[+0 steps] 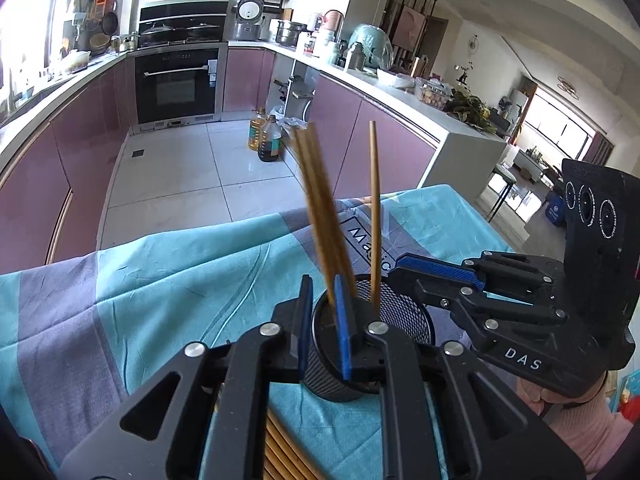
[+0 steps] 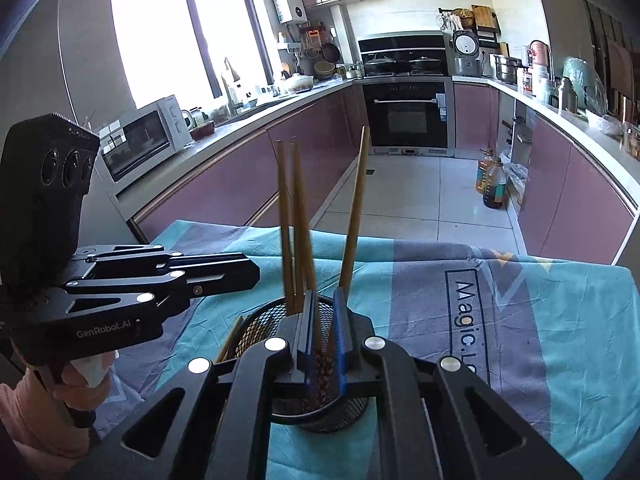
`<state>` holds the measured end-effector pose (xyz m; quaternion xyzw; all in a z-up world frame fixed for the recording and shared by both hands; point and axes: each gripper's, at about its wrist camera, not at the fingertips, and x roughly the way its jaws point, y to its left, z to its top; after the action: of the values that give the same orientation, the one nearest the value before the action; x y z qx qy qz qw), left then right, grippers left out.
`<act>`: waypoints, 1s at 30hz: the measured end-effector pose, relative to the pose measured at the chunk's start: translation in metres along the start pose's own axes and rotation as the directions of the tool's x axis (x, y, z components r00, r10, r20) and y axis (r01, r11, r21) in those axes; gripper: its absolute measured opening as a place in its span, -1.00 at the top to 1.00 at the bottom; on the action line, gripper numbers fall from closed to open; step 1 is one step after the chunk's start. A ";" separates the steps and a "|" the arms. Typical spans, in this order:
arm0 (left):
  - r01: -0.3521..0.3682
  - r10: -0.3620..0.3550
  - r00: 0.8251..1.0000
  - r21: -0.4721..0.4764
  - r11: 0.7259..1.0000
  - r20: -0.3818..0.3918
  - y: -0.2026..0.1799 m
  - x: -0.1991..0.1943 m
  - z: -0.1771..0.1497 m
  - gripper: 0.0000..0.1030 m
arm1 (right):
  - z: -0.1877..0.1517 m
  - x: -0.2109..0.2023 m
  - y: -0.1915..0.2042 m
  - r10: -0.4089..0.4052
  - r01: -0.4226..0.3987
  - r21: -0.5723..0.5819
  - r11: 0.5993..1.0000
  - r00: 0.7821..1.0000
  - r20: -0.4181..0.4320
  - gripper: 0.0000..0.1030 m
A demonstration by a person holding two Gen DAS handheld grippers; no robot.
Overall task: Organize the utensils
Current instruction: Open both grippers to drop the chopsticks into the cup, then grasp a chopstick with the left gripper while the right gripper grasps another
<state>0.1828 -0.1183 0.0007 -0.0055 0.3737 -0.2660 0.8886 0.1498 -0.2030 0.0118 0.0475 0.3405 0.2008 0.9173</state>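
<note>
A black mesh holder (image 1: pixel 400 312) (image 2: pixel 260 324) stands on the teal and grey cloth (image 1: pixel 160 272) (image 2: pixel 520 340). My left gripper (image 1: pixel 323 280) (image 2: pixel 256 272) hovers over its rim, jaws slightly apart. A blurred bundle of wooden chopsticks (image 1: pixel 320 208) (image 2: pixel 292 220) stands loose between them, ends down in the holder. A single chopstick (image 1: pixel 375 200) (image 2: pixel 354 224) leans in the holder just past my right gripper (image 2: pixel 325 294) (image 1: pixel 394 268). That gripper's jaws are almost closed, with nothing clamped. More chopsticks (image 1: pixel 284 448) (image 2: pixel 228 344) lie on the cloth beside the holder.
The table ends just beyond the holder, with tiled floor past it. Oil bottles (image 1: pixel 268 140) (image 2: pixel 492 184) stand on the floor by purple cabinets. A hand in a pink sleeve (image 1: pixel 580 420) (image 2: pixel 24 420) holds each gripper.
</note>
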 end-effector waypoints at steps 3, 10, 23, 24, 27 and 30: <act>-0.019 0.019 0.999 -0.004 1.000 0.032 0.004 -0.009 -0.006 0.63 | -0.001 -0.006 0.002 0.009 -0.009 -0.005 1.000 1.000 0.018 0.68; -0.090 0.090 0.989 -0.003 0.996 0.118 0.014 -0.044 -0.033 0.36 | -0.010 -0.031 0.020 0.061 -0.058 -0.043 0.997 0.996 0.068 0.51; -0.178 0.179 0.983 -0.021 0.984 0.040 0.041 -0.060 -0.113 0.25 | -0.067 -0.020 0.077 0.159 -0.166 -0.149 0.975 0.986 -0.055 0.34; -0.182 0.183 0.983 -0.024 0.983 0.027 0.043 -0.057 -0.119 0.25 | -0.073 -0.010 0.076 0.165 -0.176 -0.125 0.976 0.982 -0.088 0.34; -0.190 0.189 0.982 -0.032 0.981 -0.030 0.051 -0.046 -0.137 0.25 | -0.085 0.010 0.077 0.147 -0.162 -0.096 0.982 0.979 -0.142 0.34; -0.189 0.186 0.980 -0.045 0.981 -0.066 0.053 -0.037 -0.151 0.25 | -0.093 0.024 0.076 0.135 -0.150 -0.071 0.986 0.975 -0.175 0.35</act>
<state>0.0855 -0.0261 -0.0946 0.0154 0.4065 -0.1716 0.8973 0.0808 -0.1288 -0.0566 0.0162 0.4043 0.2835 0.8694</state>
